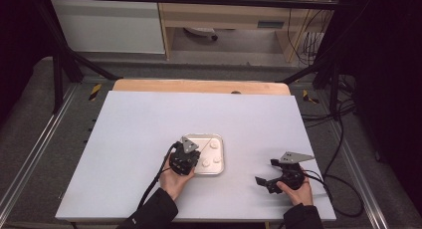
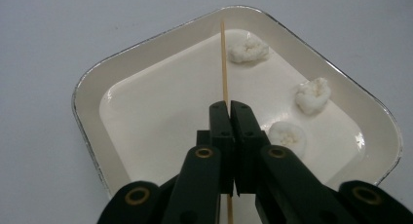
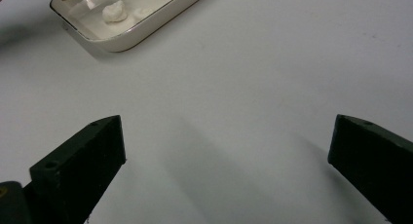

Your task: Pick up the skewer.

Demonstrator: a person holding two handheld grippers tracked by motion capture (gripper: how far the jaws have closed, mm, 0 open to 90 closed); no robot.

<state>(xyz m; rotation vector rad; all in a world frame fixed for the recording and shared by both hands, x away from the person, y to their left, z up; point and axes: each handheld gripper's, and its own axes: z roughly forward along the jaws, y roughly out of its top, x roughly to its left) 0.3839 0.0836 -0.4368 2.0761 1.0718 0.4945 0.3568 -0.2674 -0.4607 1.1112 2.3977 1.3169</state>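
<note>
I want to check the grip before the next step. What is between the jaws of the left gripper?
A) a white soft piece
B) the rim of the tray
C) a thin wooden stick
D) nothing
C: in the left gripper view the left gripper is shut on a thin wooden stick above the tray.

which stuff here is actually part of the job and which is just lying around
In the job:
- wooden skewer, clamped in the left tongs
- three white lumps
- tray holding them

Lying about:
- right tongs, open over bare table
- shelving behind

White lumps (image 2: pixel 248 50), cream tray (image 2: pixel 146 63), tan skewer (image 2: pixel 224 63)
</note>
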